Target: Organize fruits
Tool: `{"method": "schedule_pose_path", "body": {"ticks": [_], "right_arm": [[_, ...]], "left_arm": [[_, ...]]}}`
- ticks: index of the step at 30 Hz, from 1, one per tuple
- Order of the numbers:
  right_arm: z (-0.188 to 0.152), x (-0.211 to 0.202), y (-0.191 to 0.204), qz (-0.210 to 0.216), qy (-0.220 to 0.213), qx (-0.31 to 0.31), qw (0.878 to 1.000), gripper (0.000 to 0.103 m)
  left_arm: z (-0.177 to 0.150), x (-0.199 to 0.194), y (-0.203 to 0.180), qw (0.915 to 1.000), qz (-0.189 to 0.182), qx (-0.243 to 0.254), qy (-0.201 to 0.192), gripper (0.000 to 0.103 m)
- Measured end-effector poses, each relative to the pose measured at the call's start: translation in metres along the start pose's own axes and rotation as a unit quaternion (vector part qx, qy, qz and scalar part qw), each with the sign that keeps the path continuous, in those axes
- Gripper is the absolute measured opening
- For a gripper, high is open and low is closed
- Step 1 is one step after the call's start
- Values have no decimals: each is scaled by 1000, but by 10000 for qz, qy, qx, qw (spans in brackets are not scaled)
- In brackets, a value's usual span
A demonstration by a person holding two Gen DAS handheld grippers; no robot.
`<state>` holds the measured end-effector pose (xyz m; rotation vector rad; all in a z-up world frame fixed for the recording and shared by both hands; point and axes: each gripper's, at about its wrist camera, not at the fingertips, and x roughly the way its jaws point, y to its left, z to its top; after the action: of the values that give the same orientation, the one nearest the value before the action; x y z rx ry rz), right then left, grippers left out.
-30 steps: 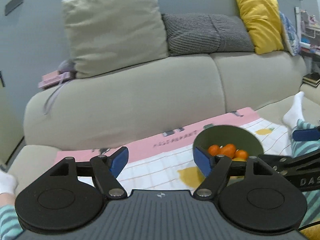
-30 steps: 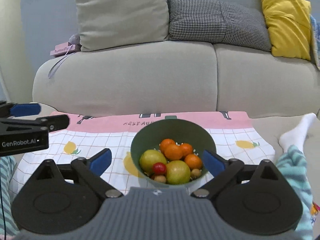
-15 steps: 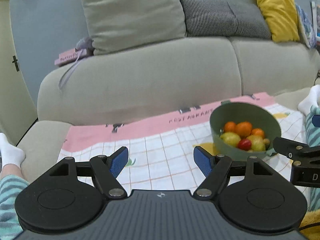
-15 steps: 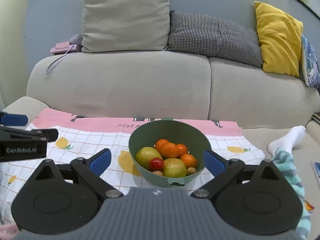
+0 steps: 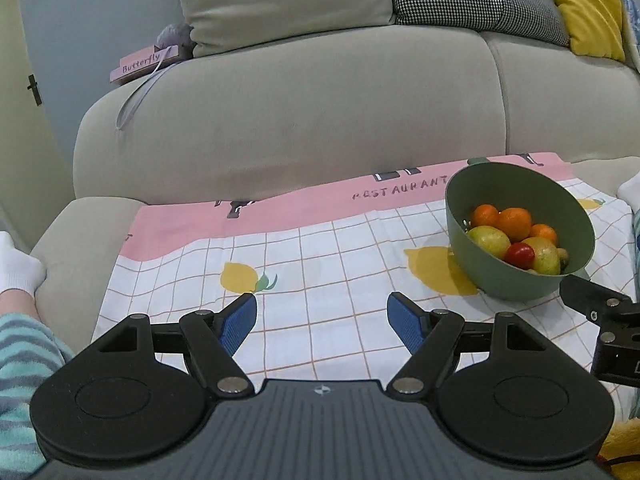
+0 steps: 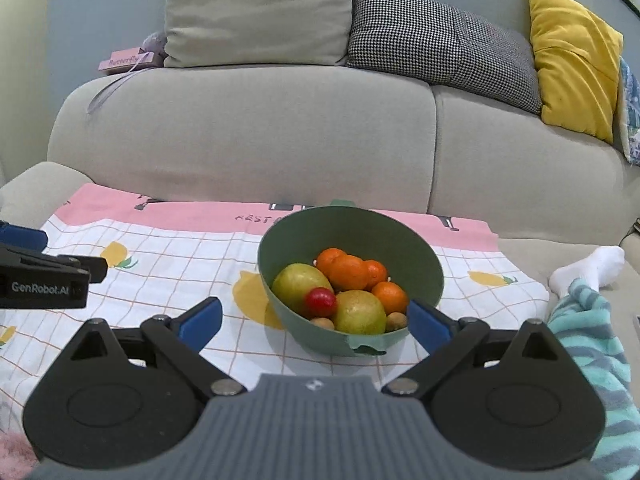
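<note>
My right gripper [image 6: 314,320] hangs with its jaws spread wide and nothing between them, its blue pads flanking the near side of the green bowl [image 6: 424,256]. My left gripper [image 5: 322,316] is likewise released and empty, held over bare checked cloth well to the left of the bowl [image 5: 472,192].

The bowl sits on the cloth, tipped a little toward me. Inside it lie several oranges [image 6: 348,270] at the back, two yellow-green fruits [image 6: 298,286] in front of them, a small red fruit [image 6: 320,302] resting between those two, and a couple of small brown ones [image 6: 322,323] low at the near wall; what kind these are I cannot make out.

The picnic cloth [image 6: 172,264] has a pink border and printed lemons, and it is spread on a grey sofa [image 6: 248,128]. Along the sofa back lean a beige cushion [image 6: 256,12], a houndstooth cushion [image 6: 432,48] and a yellow cushion [image 6: 572,56]. A pink book [image 5: 144,65] lies on the sofa's left arm.
</note>
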<state>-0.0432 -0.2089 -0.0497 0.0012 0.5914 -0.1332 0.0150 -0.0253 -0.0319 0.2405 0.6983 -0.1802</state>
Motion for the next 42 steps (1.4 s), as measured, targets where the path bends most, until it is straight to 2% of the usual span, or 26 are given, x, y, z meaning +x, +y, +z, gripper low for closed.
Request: {"method": "schedule_pose_path", "body": {"ticks": [17, 42], "right_arm": [[5, -15, 6, 154, -282, -92, 9994, 96], [2, -13, 11, 251, -159, -205, 9993, 96]], "left_arm": [[0, -8, 2, 10000, 48, 35, -71, 87], [1, -12, 6, 9999, 59, -42, -123, 87]]}}
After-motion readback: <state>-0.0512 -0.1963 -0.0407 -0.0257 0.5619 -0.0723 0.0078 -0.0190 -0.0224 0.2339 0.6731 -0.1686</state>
